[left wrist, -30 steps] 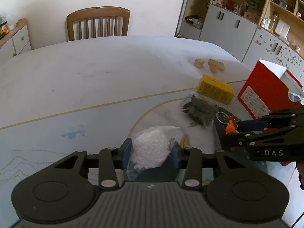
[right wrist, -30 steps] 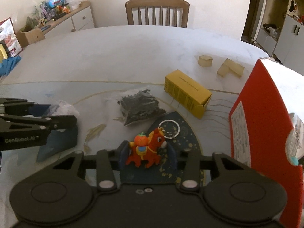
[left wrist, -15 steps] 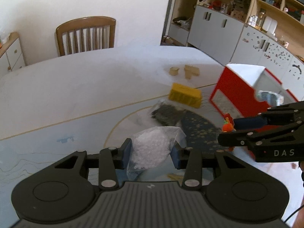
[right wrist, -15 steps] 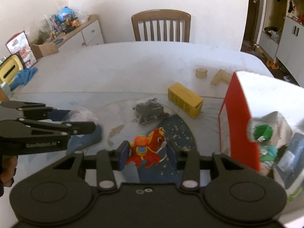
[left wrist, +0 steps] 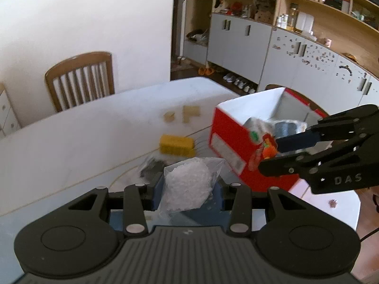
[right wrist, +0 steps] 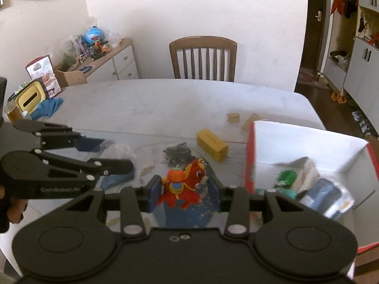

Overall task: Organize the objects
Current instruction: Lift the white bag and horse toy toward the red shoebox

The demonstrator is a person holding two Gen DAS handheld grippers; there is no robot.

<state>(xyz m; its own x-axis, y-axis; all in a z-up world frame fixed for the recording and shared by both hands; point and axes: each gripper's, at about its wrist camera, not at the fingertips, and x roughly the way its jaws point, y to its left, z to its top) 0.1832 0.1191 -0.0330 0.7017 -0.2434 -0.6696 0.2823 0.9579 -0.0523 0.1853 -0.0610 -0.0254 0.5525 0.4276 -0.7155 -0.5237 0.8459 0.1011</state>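
My left gripper (left wrist: 188,184) is shut on a clear bag of white beads (left wrist: 187,184) and holds it well above the table. My right gripper (right wrist: 183,189) is shut on a red toy horse keychain (right wrist: 183,184), also lifted. In the left wrist view the right gripper (left wrist: 270,152) holds the horse (left wrist: 268,148) beside the near wall of the red and white box (left wrist: 236,139). The box (right wrist: 296,142) is open and holds several packets. In the right wrist view the left gripper (right wrist: 118,156) hangs at the left with the bag (right wrist: 118,151).
On the white table (right wrist: 165,101) lie a yellow box (right wrist: 212,144), a bag of dark bits (right wrist: 177,152) and wooden blocks (right wrist: 233,117). A wooden chair (right wrist: 202,59) stands at the far side. A blue cloth (right wrist: 47,107) and a yellow container (right wrist: 29,97) sit far left.
Both grippers have risen high above the table with their objects and shifted right toward the red box, whose open inside now shows.
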